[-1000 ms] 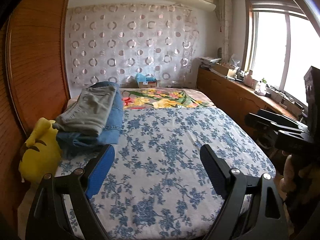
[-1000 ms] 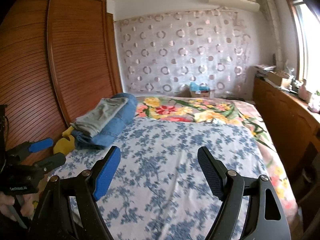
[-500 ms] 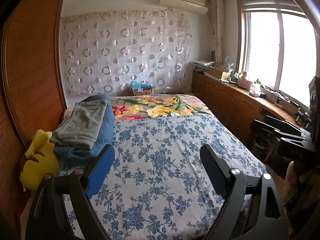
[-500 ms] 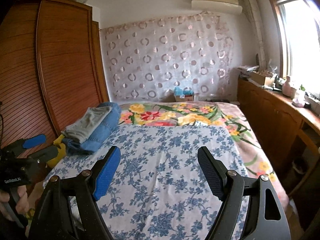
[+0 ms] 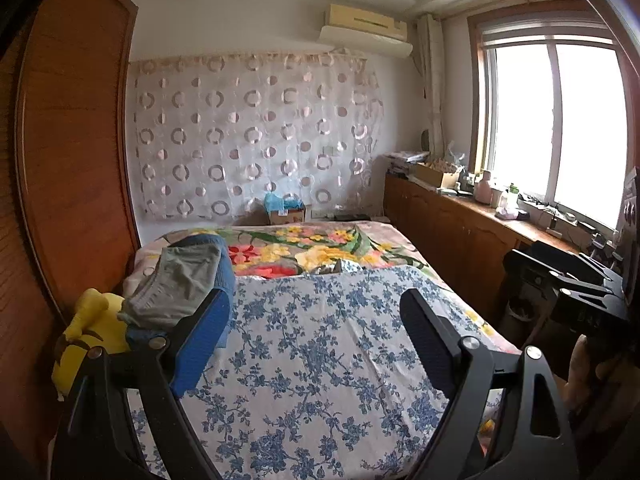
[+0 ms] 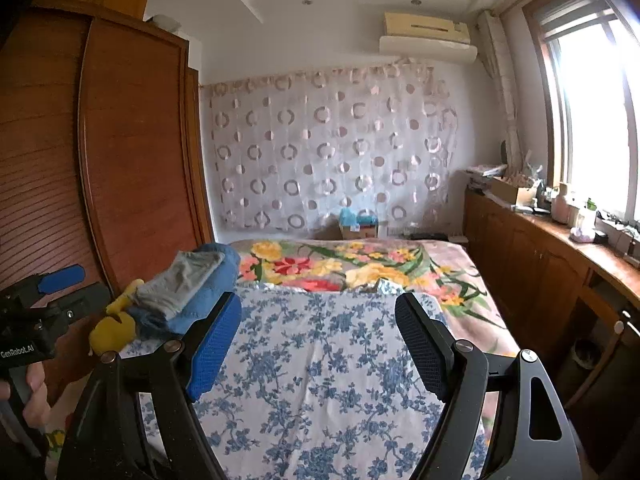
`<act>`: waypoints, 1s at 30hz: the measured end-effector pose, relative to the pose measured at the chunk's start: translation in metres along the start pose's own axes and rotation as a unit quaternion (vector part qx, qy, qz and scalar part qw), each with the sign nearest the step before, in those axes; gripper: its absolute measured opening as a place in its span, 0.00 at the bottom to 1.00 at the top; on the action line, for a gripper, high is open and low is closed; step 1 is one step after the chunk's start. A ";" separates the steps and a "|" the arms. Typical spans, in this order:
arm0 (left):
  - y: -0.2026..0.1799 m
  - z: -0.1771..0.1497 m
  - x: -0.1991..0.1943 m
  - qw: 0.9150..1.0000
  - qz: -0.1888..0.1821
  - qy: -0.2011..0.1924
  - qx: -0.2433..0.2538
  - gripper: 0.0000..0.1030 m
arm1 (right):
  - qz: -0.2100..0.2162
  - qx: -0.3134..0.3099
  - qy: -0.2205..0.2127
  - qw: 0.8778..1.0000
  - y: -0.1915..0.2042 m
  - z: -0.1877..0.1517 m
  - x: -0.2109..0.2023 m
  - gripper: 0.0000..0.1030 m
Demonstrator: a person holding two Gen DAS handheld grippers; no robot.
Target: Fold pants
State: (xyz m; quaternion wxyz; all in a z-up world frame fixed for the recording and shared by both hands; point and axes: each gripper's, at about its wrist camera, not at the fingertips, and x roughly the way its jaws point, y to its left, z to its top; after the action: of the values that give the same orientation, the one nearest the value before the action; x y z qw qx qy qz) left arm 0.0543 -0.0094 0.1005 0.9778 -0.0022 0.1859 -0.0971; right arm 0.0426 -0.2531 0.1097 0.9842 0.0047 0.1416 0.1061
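Observation:
Folded grey pants (image 5: 176, 284) lie on top of folded blue jeans (image 5: 226, 272) at the far left of the bed; both show in the right wrist view too, the grey pants (image 6: 180, 280) on the jeans (image 6: 212, 284). My left gripper (image 5: 316, 320) is open and empty, held above the near part of the bed. My right gripper (image 6: 318, 324) is open and empty, also above the near part. Each gripper is seen from the other's camera, the right one (image 5: 560, 280) and the left one (image 6: 52, 292).
The bed has a blue floral sheet (image 5: 320, 360) in front and a bright flowered blanket (image 5: 312, 248) behind. A yellow plush toy (image 5: 92, 328) lies at the left edge by the wooden wardrobe (image 5: 72, 160). A wooden cabinet (image 5: 460, 232) with clutter runs under the window on the right.
Both grippers have pulled back and tilted up; the bed and the pants stack look farther and lower in the views. The jaws stay open.

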 end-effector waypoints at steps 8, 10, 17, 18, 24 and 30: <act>0.000 0.002 -0.006 1.000 0.005 -0.008 0.002 0.85 | -0.006 0.001 -0.005 1.000 -0.004 -0.006 0.008 0.78; 0.000 0.002 -0.005 1.000 0.005 -0.007 0.001 0.85 | -0.006 0.002 -0.003 1.000 -0.004 -0.007 0.011 0.78; 0.001 -0.001 -0.005 1.000 0.009 -0.006 -0.002 0.85 | -0.005 0.000 -0.001 1.000 -0.005 -0.006 0.013 0.78; 0.002 -0.002 -0.004 1.000 0.009 -0.006 -0.003 0.85 | -0.004 0.000 -0.001 1.000 -0.005 -0.006 0.012 0.78; 0.005 -0.004 -0.004 1.000 0.012 -0.004 -0.004 0.85 | -0.002 0.001 0.001 1.000 -0.007 -0.005 0.009 0.78; 0.007 -0.005 -0.004 1.000 0.013 -0.004 -0.004 0.85 | -0.002 0.000 0.000 1.000 -0.007 -0.005 0.009 0.78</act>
State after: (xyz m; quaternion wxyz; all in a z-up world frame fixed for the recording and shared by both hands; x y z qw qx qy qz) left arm 0.0501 -0.0017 0.0968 0.9797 -0.0040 0.1822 -0.0839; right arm 0.0514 -0.2585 0.1017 0.9844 0.0040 0.1417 0.1040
